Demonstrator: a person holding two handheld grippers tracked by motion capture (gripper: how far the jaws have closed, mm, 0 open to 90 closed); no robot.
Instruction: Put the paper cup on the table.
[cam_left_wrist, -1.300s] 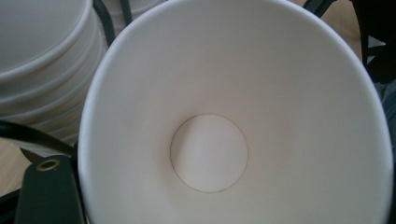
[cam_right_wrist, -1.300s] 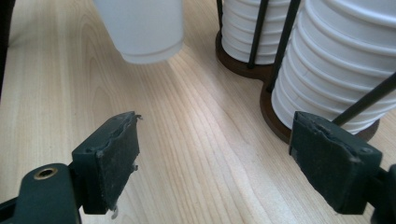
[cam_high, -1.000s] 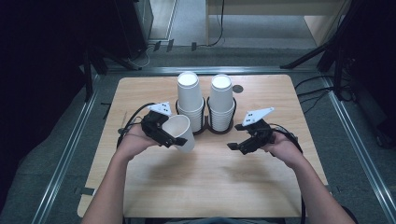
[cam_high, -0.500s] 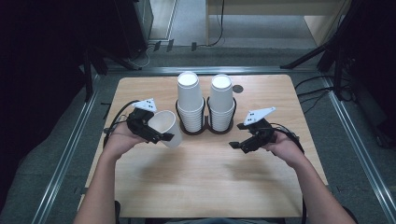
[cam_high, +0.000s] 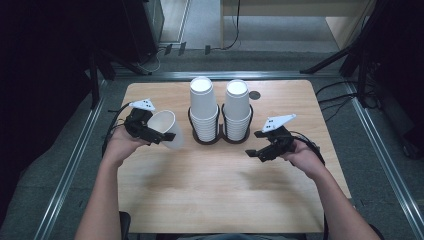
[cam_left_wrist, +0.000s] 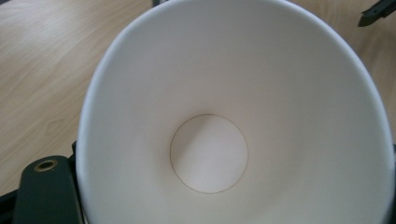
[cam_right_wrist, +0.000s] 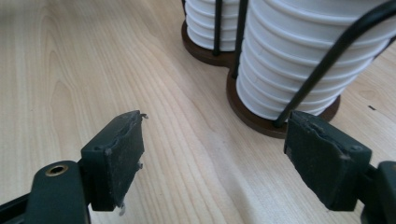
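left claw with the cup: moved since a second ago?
Yes. The left claw has carried the paper cup leftward in the high view, away from the cup holder.

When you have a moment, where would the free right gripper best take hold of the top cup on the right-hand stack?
Probably its upper side wall, near the closed base. The right stack stands upside down in the wire holder, so the right gripper should come level from the right, above the wires.

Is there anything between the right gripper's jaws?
No: in the right gripper view the right gripper has its jaws apart over bare table, beside the stacked cups.

wooden table (cam_high: 210, 200), perhaps a knot (cam_high: 255, 95)
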